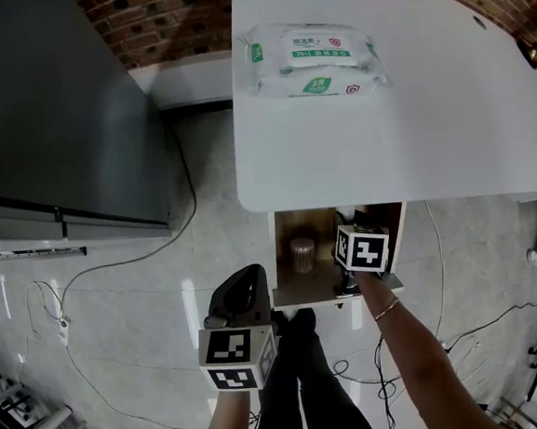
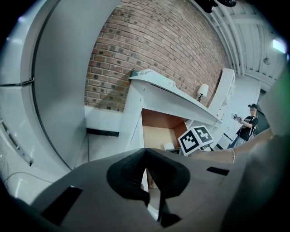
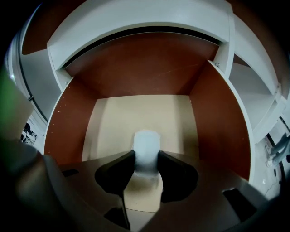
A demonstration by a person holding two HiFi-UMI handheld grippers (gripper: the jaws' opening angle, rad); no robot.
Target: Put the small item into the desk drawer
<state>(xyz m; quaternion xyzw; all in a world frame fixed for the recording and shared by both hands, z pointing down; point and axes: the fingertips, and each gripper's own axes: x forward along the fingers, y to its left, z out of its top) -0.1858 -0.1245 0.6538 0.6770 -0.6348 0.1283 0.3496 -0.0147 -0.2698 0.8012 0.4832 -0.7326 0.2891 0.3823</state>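
The desk drawer [image 1: 336, 296] stands pulled out under the front edge of the white desk [image 1: 383, 133]. My right gripper [image 1: 361, 221] reaches into it, its marker cube over the drawer's right half. In the right gripper view the drawer's brown walls [image 3: 68, 122] frame a small pale item [image 3: 146, 142], and the right gripper [image 3: 146, 156] is shut on it just above the beige floor. My left gripper [image 1: 249, 278] hangs shut and empty beside the drawer's left front corner. In the left gripper view the left gripper [image 2: 146, 156] points toward the open drawer [image 2: 156, 120].
A small round container [image 1: 302, 253] stands in the drawer's left part. Two wipe packs [image 1: 316, 60] lie on the desk's far side. A tall grey cabinet [image 1: 54, 115] stands to the left, with cables [image 1: 114, 269] on the floor. A person [image 2: 248, 124] stands far off.
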